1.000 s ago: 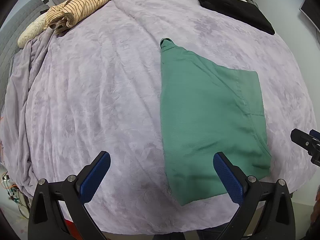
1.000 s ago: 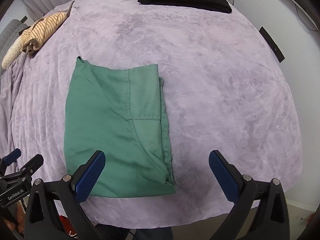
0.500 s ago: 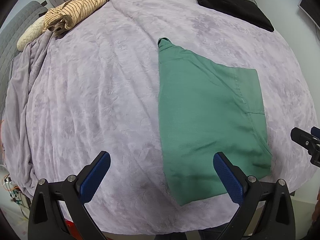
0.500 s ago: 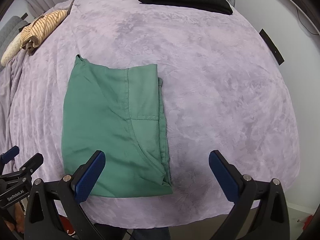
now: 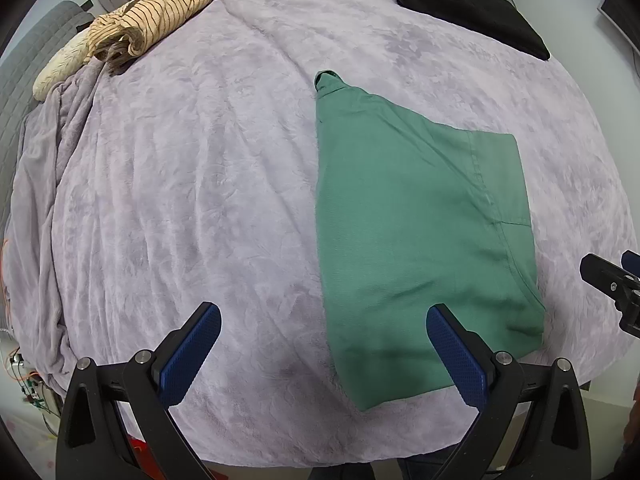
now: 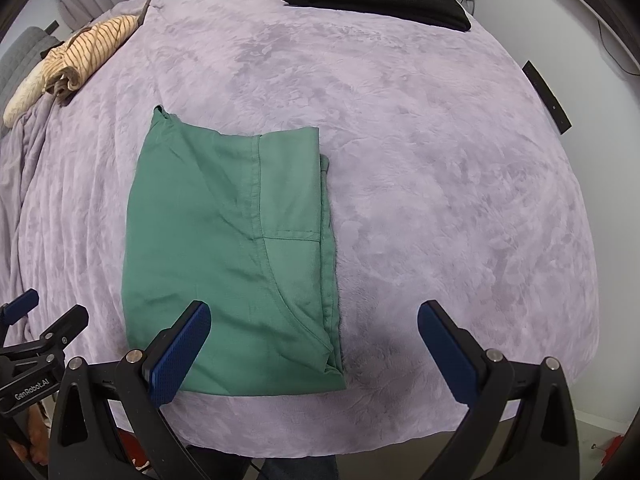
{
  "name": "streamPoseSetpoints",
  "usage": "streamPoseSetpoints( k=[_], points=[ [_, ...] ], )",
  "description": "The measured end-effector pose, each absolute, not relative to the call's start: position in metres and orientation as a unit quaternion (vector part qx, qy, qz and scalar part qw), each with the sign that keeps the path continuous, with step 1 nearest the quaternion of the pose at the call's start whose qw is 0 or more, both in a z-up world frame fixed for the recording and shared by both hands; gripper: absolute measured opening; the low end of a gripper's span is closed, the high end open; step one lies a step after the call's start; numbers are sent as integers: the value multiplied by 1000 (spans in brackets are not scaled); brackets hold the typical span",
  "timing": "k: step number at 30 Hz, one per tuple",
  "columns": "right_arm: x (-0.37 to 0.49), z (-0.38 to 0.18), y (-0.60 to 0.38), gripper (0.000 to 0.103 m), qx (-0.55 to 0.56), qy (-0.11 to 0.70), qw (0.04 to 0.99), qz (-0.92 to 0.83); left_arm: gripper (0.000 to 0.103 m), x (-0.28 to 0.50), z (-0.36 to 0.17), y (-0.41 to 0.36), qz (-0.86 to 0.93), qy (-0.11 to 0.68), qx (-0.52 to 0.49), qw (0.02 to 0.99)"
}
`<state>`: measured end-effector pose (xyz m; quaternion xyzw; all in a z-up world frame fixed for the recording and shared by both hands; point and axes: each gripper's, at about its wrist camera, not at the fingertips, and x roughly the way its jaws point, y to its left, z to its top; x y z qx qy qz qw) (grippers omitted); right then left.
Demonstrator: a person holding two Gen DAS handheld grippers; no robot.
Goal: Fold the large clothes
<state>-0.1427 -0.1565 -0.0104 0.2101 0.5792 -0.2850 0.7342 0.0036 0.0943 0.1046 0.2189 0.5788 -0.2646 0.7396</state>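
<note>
A green garment (image 5: 416, 224) lies folded flat in a rectangle on the lilac bed cover (image 5: 192, 184); it also shows in the right wrist view (image 6: 228, 248). My left gripper (image 5: 324, 344) is open and empty above the near edge of the bed, its right finger over the garment's near left corner. My right gripper (image 6: 314, 340) is open and empty above the garment's near right corner, its left finger over the cloth. The right gripper's tip shows at the right edge of the left wrist view (image 5: 612, 280).
A striped tan garment (image 5: 148, 24) lies bunched at the far left of the bed. A folded black garment (image 5: 468, 4) lies at the far right. The bed's front edge (image 6: 360, 432) runs just ahead of the grippers. A grey headboard (image 5: 16, 80) stands at left.
Both grippers have shifted slightly, so the green garment sits a little nearer and lower in view. The garment has not moved and both grippers stay open.
</note>
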Motion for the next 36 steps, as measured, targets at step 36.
streamPoseSetpoints(
  k=[36],
  points=[
    [-138, -11, -157, 103, 209, 583, 733, -281, 103, 6, 101, 90, -268, 581, 225, 735]
  ],
)
